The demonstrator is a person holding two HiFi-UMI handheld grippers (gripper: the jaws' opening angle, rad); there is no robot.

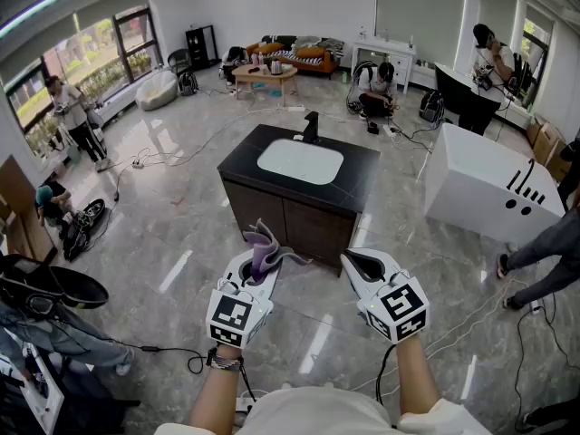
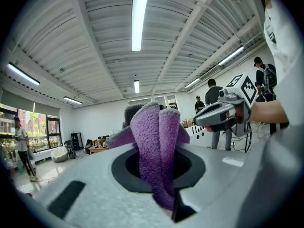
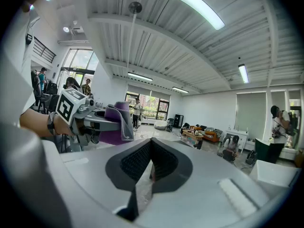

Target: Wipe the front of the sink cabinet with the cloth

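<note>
The sink cabinet stands ahead of me on the floor, with dark brown doors, a black top, a white basin and a black tap. My left gripper is shut on a folded purple cloth, which sticks up from between the jaws, held in the air short of the cabinet front. The left gripper view shows the cloth filling the jaws of the left gripper. My right gripper hovers beside it, shut with nothing in it. In the right gripper view the black pads of the right gripper meet.
A white box-like unit stands to the cabinet's right, and a person's legs are near it. Cables trail over the grey floor. Bags and gear lie at the left edge. People, a coffee table and a sofa are far behind.
</note>
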